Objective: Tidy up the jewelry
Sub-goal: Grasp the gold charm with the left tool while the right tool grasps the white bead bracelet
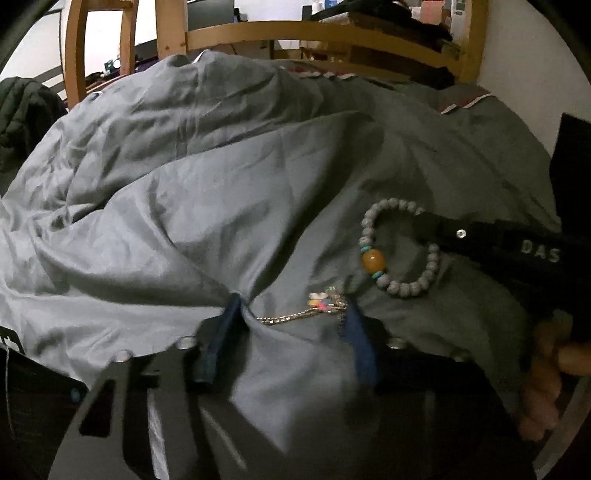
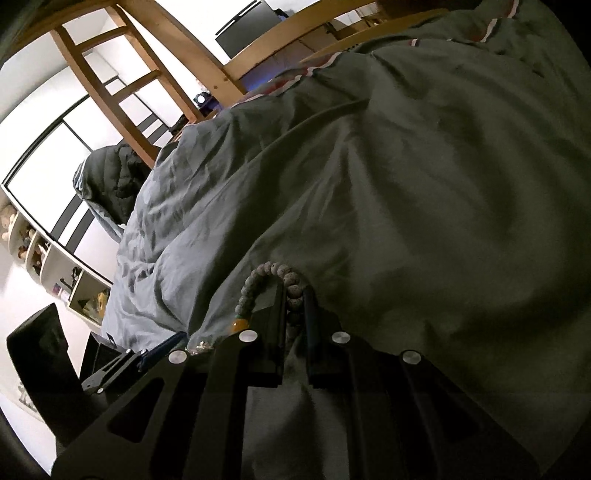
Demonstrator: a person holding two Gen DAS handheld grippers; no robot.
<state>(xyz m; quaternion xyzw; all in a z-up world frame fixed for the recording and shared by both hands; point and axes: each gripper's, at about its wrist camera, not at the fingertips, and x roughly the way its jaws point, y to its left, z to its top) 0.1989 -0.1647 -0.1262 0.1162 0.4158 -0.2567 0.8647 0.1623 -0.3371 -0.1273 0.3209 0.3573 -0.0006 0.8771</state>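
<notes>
A thin gold chain with a small colourful charm (image 1: 295, 315) lies on the grey duvet (image 1: 184, 203). My left gripper (image 1: 291, 304) straddles it, blue-padded fingers a chain's length apart, the right pad close to the charm end; I see no squeeze on the chain. To its right hangs a grey bead bracelet with an amber bead (image 1: 400, 286), my right gripper (image 1: 430, 223) shut on its beads. In the right wrist view the bracelet (image 2: 255, 284) loops out left of the shut right gripper (image 2: 295, 295), and the left gripper's blue finger (image 2: 162, 349) and the chain (image 2: 201, 346) show at lower left.
The rumpled duvet covers the whole bed. A wooden bed frame (image 1: 295, 33) runs behind it, a dark quilted jacket (image 1: 22, 110) lies at the far left. A hand (image 1: 546, 369) holds the right gripper. White cubby shelves (image 2: 55, 266) stand beyond the bed.
</notes>
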